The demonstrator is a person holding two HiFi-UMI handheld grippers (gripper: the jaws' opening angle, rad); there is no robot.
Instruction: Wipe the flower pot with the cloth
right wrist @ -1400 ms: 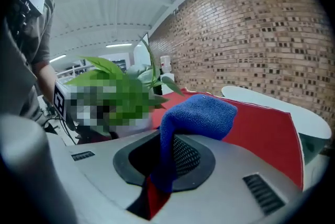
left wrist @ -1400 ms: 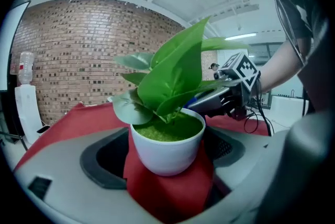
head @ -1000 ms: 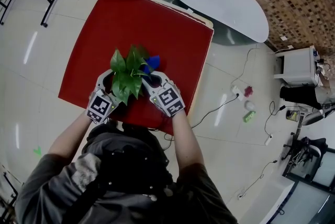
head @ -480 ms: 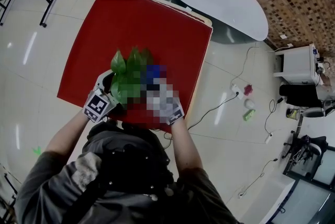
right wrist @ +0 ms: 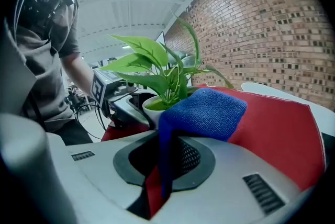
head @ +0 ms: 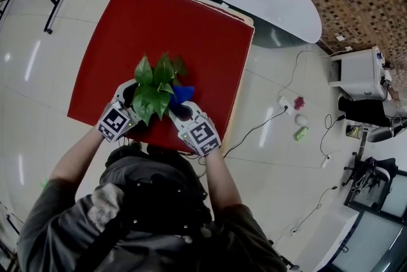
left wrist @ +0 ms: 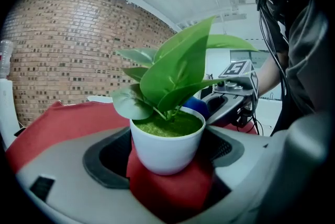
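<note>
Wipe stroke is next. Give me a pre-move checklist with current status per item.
1. Flower pot held by left claw: ok, pads sit against both sides.
2. Pot upright on the red tablecloth: ok.
3. Cloth pinched in right claw: ok, a blue fold sticks out ahead.
4. Cloth touching the pot wall: cannot tell, it sits close by the rim.
5. Leaves out of the wipe path: probably not ok, they overhang the rim toward the cloth.
</note>
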